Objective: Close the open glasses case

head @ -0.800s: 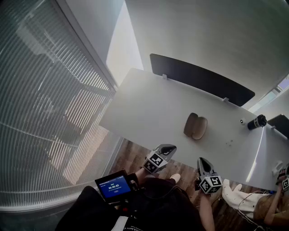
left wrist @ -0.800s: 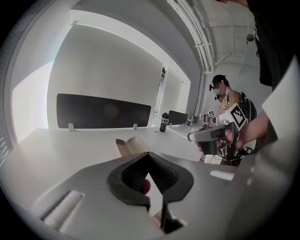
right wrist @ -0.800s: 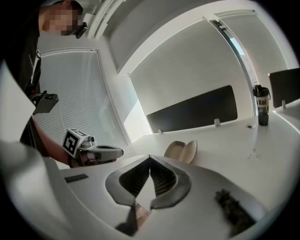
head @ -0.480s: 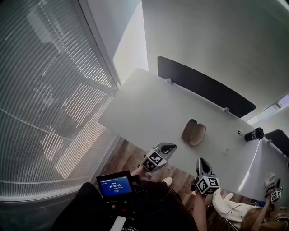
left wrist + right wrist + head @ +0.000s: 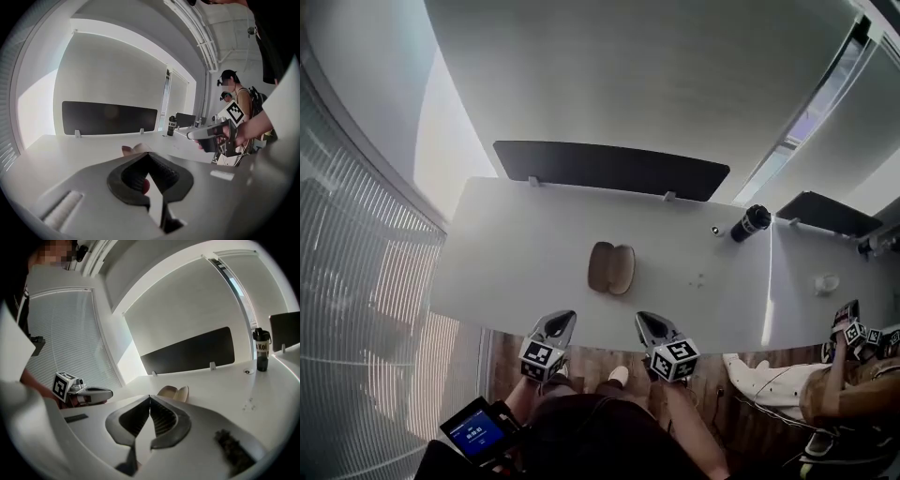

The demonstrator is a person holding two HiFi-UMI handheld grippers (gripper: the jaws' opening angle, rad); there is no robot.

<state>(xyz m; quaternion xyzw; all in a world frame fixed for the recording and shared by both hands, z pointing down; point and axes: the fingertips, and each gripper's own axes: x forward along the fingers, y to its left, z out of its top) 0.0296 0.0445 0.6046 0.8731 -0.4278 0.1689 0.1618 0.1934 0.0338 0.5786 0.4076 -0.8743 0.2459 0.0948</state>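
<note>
The tan glasses case (image 5: 611, 267) lies open on the white table (image 5: 506, 262), its two halves side by side. It also shows as a low tan shape in the left gripper view (image 5: 133, 149) and the right gripper view (image 5: 174, 392). My left gripper (image 5: 560, 322) and right gripper (image 5: 648, 323) hover at the table's front edge, short of the case and apart from it. Both point toward it, slightly downward. The left gripper's (image 5: 149, 154) jaws meet at the tips with nothing between them. So do those of the right gripper (image 5: 150, 397).
A dark divider panel (image 5: 609, 169) runs along the table's far edge. A black bottle (image 5: 750, 223) stands at the back right beside a small round cap (image 5: 715, 230). Another person (image 5: 853, 375) with marker-cube grippers sits at the right. Window blinds (image 5: 356, 309) fill the left.
The head view has swung round, so the case now lies straight ahead at the table's middle. Both grippers now sit side by side at the front edge, still shut.
</note>
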